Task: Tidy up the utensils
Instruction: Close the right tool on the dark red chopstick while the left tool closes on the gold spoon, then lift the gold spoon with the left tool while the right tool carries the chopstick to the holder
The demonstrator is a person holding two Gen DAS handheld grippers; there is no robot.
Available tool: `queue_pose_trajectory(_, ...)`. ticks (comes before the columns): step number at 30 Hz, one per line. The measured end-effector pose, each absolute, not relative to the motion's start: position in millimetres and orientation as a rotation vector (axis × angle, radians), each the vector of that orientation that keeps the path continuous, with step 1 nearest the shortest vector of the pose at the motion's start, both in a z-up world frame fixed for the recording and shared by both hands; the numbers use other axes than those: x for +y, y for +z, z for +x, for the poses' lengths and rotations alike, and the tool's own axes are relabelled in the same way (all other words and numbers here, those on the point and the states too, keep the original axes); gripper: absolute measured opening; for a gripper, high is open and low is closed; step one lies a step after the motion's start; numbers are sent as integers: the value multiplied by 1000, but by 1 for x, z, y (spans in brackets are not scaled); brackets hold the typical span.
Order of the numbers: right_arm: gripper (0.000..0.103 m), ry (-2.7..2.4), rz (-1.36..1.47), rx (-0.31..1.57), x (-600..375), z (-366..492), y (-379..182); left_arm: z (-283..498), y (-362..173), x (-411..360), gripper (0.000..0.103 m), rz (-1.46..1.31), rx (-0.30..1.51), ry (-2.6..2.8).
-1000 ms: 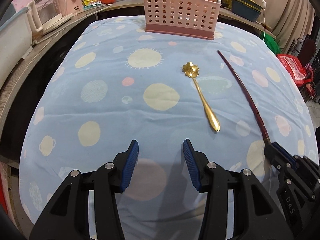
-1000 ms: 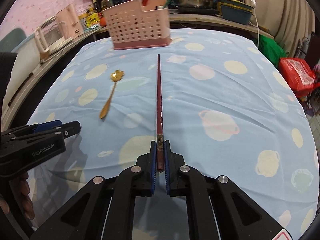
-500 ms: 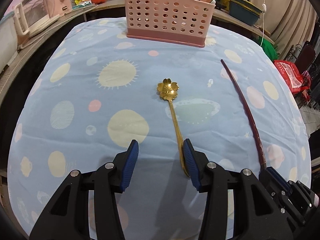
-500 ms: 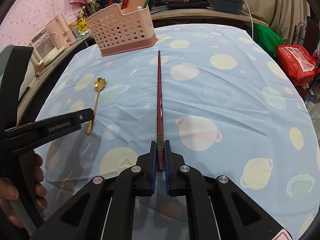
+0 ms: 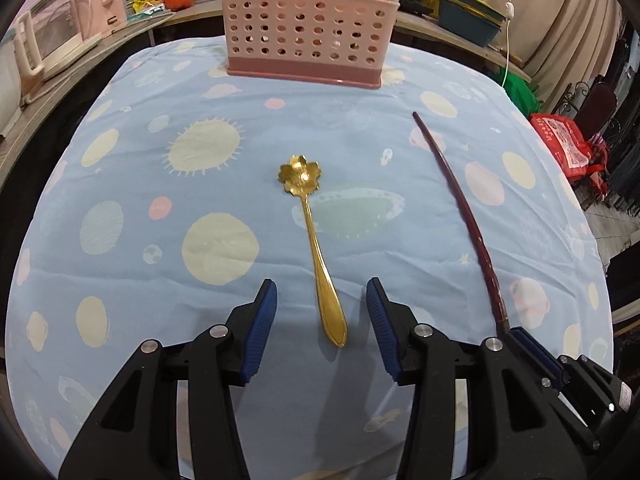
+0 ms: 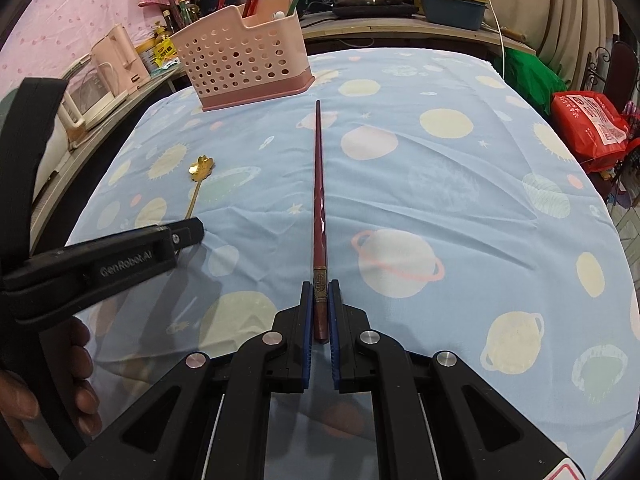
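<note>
Gold spoon (image 5: 316, 240) lies between the open left claw (image 5: 320, 308).

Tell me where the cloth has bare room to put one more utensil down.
Bare cloth lies left of the gold spoon and right of the dark chopstick, toward the table edges. The strip between spoon and chopstick is narrower. The pink holder bounds the far end.

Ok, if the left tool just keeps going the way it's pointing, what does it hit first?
Most likely the gold spoon: its handle end lies on the tablecloth between the open pads of the left tool. It points steeply down, so it would probably meet handle and cloth almost together; depth is hard to judge.
</note>
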State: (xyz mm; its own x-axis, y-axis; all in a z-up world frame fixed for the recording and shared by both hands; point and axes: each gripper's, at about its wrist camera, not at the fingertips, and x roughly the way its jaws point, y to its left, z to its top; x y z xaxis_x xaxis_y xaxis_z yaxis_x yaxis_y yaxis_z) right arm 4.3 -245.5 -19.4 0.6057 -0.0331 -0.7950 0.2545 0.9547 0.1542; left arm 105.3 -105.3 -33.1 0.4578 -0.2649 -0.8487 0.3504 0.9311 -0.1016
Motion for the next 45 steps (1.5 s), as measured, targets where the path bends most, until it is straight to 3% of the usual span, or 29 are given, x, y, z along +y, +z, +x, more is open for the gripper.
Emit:
queue_pose_trajectory(1,7,-168,263,908,-245,4,-19,104,-33,-106,43,107,1021,-377)
queue_pose_trajectory(3,7,-168,263,908,-245,4,-20,102,-33,-108,33,131,1011,-371)
queue_pose_trajectory(4,7,-167,263,908,-245,3,-20,101,-32,-108,22,128,1012,-379)
queue_pose_trajectory(6,7,-167,264,907,-245,3,-20,102,-32,-106,11,120,1018,-386)
queue_pose_trajectory(24,7,-145,266,888,-231,-5,-9,84,-23,-72,10,113,1035,-359)
queue_pose_trajectory(37,7,-118,206,816,-214,-18,32,72,3,-49,10,83,986,-347)
queue_pose_trajectory(40,7,-118,200,791,-212,-20,44,70,11,-46,1,85,973,-354)
queue_pose_trajectory(45,7,-115,207,761,-211,-21,64,67,26,-39,0,69,945,-371)
